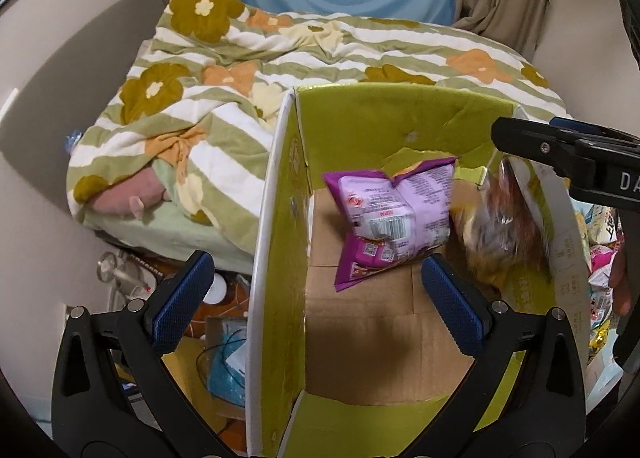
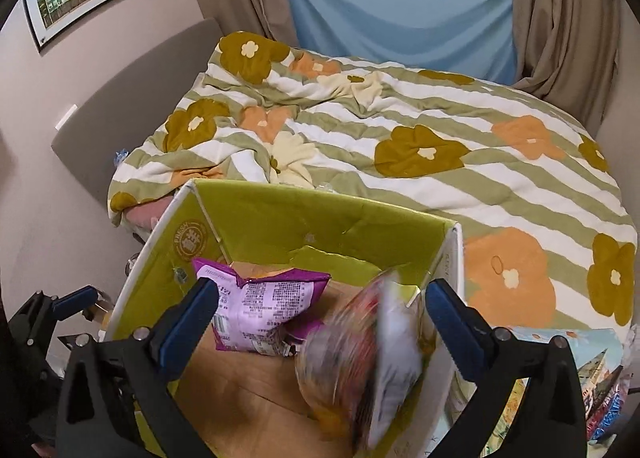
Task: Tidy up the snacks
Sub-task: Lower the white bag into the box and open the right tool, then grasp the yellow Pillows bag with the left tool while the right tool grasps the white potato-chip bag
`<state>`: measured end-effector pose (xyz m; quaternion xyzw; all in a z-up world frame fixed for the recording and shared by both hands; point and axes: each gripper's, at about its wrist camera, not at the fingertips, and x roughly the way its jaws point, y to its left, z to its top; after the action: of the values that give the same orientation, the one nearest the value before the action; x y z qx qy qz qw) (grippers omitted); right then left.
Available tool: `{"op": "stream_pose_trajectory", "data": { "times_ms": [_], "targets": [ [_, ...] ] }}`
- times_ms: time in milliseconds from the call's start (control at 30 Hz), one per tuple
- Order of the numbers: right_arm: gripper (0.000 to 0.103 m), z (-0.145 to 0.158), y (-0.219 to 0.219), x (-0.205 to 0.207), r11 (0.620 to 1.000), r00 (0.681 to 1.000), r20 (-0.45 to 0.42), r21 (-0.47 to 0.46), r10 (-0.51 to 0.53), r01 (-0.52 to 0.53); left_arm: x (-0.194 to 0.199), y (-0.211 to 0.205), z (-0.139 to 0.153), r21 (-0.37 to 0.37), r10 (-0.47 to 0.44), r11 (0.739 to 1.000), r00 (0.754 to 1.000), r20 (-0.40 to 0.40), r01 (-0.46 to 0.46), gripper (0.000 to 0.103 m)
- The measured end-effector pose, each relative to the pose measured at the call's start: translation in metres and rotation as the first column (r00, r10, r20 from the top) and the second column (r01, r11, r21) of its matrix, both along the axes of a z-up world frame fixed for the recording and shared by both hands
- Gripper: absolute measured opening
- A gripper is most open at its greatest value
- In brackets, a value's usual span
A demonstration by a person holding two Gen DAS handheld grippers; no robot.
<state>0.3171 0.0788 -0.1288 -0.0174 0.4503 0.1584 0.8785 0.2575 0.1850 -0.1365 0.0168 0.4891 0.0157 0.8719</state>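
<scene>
An open cardboard box with lime-green flaps and a brown floor stands by the bed; it also shows in the right wrist view. A purple snack bag lies inside it, seen too in the right wrist view. A second snack bag, motion-blurred, is in the air inside the box by its right wall, and shows in the left wrist view. My left gripper is open and empty, straddling the box's left wall. My right gripper is open above the box, with the blurred bag between and below its fingers.
A bed with a green-striped flowered quilt lies behind the box. More snack packs sit to the right of the box. Clutter with a blue item lies on the floor left of the box. A grey headboard lines the wall.
</scene>
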Motion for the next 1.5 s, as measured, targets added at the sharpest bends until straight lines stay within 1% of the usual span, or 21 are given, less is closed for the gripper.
{"op": "stream_pose_trajectory", "data": {
  "times_ms": [233,400,567,667,767,900,1000,1100,1200,1367,1433,1500],
  "targets": [
    [0.103,0.024,-0.005,-0.022,1.0,1.0,0.03,0.007,-0.002,0.001,-0.015,-0.004,0.03,0.01,-0.017,1.0,0.998,0.063,0.016,0.103],
    [0.103,0.05,-0.009,-0.043,1.0,0.998,0.061,0.016,-0.009,0.008,-0.028,-0.007,0.055,0.015,-0.034,0.999,0.994,0.105,0.033,0.103],
    [0.103,0.075,-0.019,-0.072,1.0,0.994,0.102,0.0,-0.027,0.027,-0.044,-0.015,0.076,0.001,-0.049,0.999,0.989,0.139,0.049,0.103],
    [0.103,0.088,-0.033,-0.091,0.999,0.991,0.125,0.016,-0.046,0.044,-0.054,-0.026,0.088,-0.003,-0.053,0.999,0.985,0.163,0.054,0.103],
    [0.103,0.1,-0.054,-0.111,0.997,0.986,0.149,0.038,-0.068,0.063,-0.068,-0.044,0.096,-0.024,-0.06,0.998,0.982,0.182,0.065,0.103],
    [0.103,0.111,-0.099,-0.143,0.993,0.977,0.185,0.057,-0.109,0.1,-0.085,-0.082,0.103,-0.033,-0.084,0.995,0.975,0.204,0.093,0.103],
    [0.103,0.117,-0.135,-0.164,0.991,0.97,0.202,0.043,-0.135,0.129,-0.099,-0.117,0.105,-0.044,-0.097,0.993,0.973,0.21,0.108,0.103],
    [0.103,0.118,-0.178,-0.186,0.986,0.964,0.207,0.013,-0.164,0.165,-0.112,-0.154,0.103,-0.071,-0.12,0.988,0.971,0.208,0.137,0.103],
    [0.103,0.116,-0.216,-0.206,0.982,0.96,0.209,-0.007,-0.185,0.19,-0.122,-0.192,0.096,-0.07,-0.146,0.984,0.97,0.194,0.162,0.103],
    [0.103,0.104,-0.271,-0.229,0.977,0.961,0.188,-0.012,-0.205,0.211,-0.143,-0.252,0.074,-0.058,-0.194,0.977,0.967,0.169,0.206,0.103],
    [0.103,0.095,-0.29,-0.234,0.976,0.962,0.17,-0.018,-0.213,0.219,-0.149,-0.27,0.062,-0.045,-0.215,0.973,0.963,0.161,0.225,0.103],
    [0.103,0.082,-0.309,-0.238,0.974,0.965,0.14,-0.015,-0.221,0.225,-0.154,-0.289,0.046,-0.017,-0.252,0.966,0.958,0.139,0.257,0.103]
  ]
}}
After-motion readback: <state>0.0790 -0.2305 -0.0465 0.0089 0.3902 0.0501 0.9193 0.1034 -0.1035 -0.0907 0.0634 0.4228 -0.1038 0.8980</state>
